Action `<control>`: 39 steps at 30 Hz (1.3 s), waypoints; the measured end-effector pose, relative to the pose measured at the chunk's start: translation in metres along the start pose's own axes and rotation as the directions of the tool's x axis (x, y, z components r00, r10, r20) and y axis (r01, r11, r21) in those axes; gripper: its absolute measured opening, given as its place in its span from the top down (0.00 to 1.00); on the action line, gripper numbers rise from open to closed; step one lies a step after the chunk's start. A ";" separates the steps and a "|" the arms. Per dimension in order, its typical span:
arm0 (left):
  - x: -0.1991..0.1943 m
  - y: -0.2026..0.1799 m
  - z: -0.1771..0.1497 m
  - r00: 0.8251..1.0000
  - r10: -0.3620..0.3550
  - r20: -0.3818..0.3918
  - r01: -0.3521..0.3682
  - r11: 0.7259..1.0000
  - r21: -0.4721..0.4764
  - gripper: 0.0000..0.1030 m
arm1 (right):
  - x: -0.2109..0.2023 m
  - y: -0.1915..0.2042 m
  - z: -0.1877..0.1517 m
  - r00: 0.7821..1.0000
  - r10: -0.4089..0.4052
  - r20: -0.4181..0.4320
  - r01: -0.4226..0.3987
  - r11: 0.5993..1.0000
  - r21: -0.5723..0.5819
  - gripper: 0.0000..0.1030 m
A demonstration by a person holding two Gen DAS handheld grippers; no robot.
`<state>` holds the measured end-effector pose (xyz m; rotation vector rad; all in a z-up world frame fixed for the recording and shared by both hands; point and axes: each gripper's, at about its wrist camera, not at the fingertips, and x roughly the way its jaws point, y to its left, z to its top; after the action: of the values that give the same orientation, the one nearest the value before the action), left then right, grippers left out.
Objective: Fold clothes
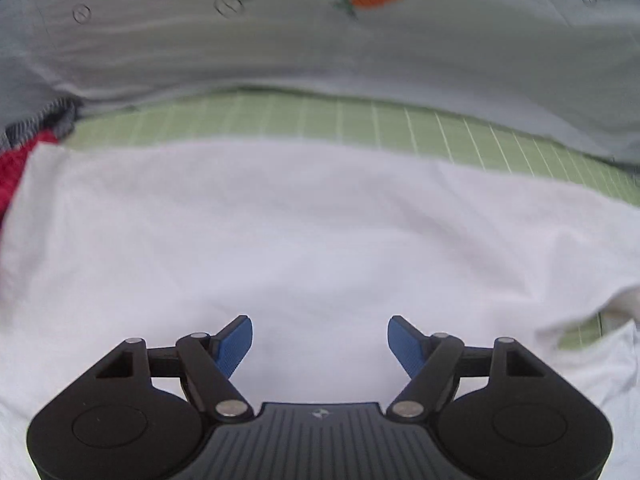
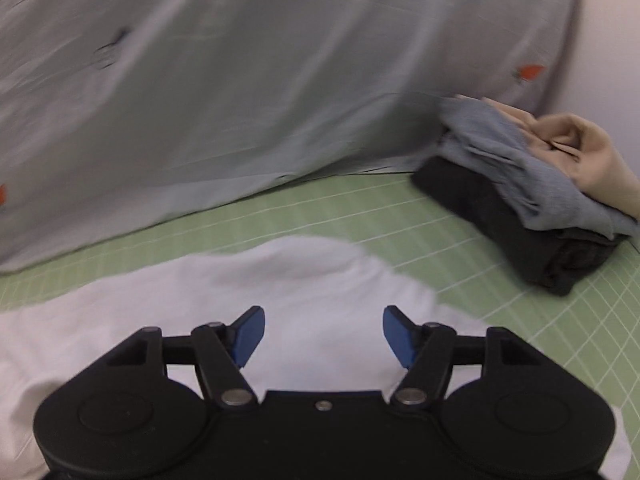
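The white garment (image 1: 320,232) is spread across the middle and lower part of both wrist views, laid flat on the green gridded cutting mat (image 1: 360,128) so that a fold can be made over a smooth surface; a strip of the mat is seen between it and the backdrop. In the upper part of both frames a pale grey-green cloth printed with carrots and screws (image 1: 280,40) is hung or draped behind the mat, apparently as a backdrop and no part of the work. At the right of the right wrist view a stack of folded clothes (image 2: 528,208), dark at the bottom, blue-grey in the middle and beige on top, is kept well apart from the white garment, probably as finished pieces set aside. At the left edge of the left wrist view a red fabric (image 1: 14,172) and a grey stitched edge are glimpsed; what they belong to cannot be told. The left gripper (image 1: 320,344) is held above the white cloth with its blue pads spread and nothing between them. The right gripper (image 2: 323,336) is likewise held with its jaws apart and empty, so the garment is judged to be lying free.
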<state>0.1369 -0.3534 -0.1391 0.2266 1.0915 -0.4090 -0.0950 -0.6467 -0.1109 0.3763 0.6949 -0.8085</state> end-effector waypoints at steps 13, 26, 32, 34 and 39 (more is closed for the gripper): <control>0.014 -0.031 -0.026 0.987 0.153 -0.044 -0.155 0.987 -0.048 0.06 | 0.092 -0.062 0.020 0.979 0.177 -0.096 -0.149 0.958 0.247 0.36; 0.017 -0.026 -0.022 0.986 0.154 -0.066 -0.159 0.985 -0.066 0.00 | 0.118 -0.062 0.027 0.960 0.260 -0.103 -0.209 0.911 0.356 0.27; 0.017 -0.028 -0.023 0.985 0.166 -0.057 -0.170 0.983 -0.072 0.00 | 0.113 -0.058 0.017 0.932 0.341 -0.125 -0.291 0.907 0.305 0.27; 0.016 -0.028 -0.025 0.985 0.167 -0.051 -0.170 0.983 -0.074 0.00 | 0.109 -0.051 0.016 0.918 0.365 -0.154 -0.327 0.918 0.226 0.48; 0.016 -0.027 -0.024 0.985 0.163 -0.052 -0.166 0.983 -0.073 0.00 | 0.069 -0.033 -0.012 0.929 0.352 -0.117 -0.340 0.934 0.109 0.79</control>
<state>0.1120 -0.3719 -0.1634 0.2563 1.1218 -0.2142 -0.0917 -0.6977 -0.1693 0.6193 0.6951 -0.4801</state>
